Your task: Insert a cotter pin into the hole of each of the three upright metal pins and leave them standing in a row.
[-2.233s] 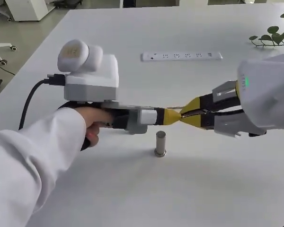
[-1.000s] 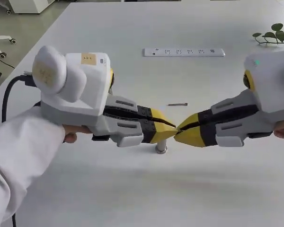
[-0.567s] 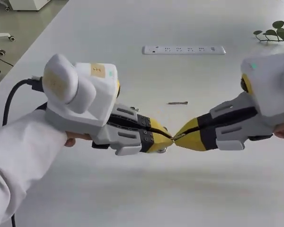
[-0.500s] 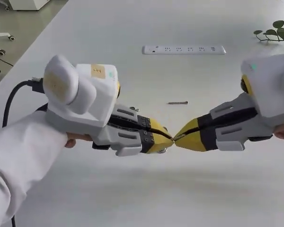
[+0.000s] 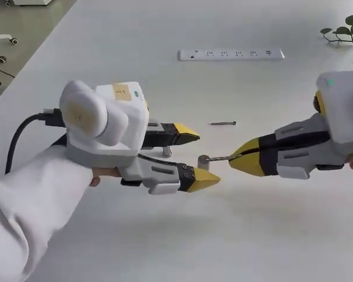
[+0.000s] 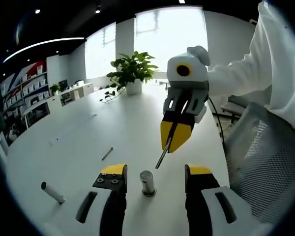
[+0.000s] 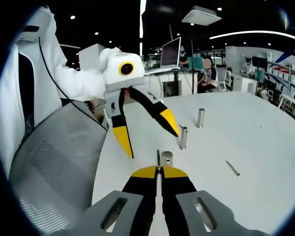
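Right gripper view shows the right gripper [image 7: 158, 170] pinched tight on a thin grey cotter pin [image 7: 158, 157], its tip at the short silvery upright metal pin [image 7: 166, 158]; whether it enters the hole is unclear. Left gripper [image 6: 156, 170] straddles that post, jaws wide and clear of it, so a sideways push would likely topple it on the white table [image 5: 165, 235].

The left gripper [image 5: 207, 158] holds its jaws spread wide, facing the right gripper [image 5: 232, 160], pinched closed.
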`<state>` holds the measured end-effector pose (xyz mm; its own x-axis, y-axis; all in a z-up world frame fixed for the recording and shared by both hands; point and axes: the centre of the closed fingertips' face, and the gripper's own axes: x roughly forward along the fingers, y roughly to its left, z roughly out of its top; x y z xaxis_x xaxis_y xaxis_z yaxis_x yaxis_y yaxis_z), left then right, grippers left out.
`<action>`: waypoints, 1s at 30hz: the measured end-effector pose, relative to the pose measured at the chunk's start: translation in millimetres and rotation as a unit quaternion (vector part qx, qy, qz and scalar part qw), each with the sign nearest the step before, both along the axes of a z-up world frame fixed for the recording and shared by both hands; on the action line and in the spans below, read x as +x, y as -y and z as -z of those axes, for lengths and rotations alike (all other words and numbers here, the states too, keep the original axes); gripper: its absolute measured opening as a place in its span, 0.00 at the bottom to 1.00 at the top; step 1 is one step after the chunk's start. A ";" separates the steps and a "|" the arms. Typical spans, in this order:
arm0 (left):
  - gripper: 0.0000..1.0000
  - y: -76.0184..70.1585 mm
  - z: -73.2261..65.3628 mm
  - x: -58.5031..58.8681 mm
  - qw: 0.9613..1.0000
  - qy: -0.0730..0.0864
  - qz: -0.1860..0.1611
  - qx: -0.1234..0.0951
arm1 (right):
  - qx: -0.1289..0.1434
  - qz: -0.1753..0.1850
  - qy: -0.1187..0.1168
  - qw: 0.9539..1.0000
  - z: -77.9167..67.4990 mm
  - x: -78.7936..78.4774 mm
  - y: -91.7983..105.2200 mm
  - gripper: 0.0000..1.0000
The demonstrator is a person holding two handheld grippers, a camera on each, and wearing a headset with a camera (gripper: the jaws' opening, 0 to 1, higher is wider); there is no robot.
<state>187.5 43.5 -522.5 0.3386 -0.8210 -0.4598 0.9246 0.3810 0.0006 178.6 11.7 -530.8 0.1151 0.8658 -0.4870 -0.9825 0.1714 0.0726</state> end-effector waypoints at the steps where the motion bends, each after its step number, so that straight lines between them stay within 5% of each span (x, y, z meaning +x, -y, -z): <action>1: 0.46 -0.3 4.1 1.4 1.000 -0.005 -0.002 0.002 | 0.000 0.006 0.000 1.000 3.7 1.8 2.1 0.00; 11: 0.35 3.0 39.0 11.0 0.999 -0.048 -0.017 0.017 | 0.004 0.016 -0.004 1.000 12.4 5.0 1.7 0.00; 23: 0.14 4.1 53.4 16.9 0.998 -0.061 -0.023 0.028 | 0.003 0.011 -0.008 1.000 17.9 7.4 -0.3 0.00; 30: 0.12 1.6 55.8 16.5 0.997 -0.065 -0.027 0.030 | 0.000 0.004 -0.005 1.000 20.7 6.4 -6.1 0.00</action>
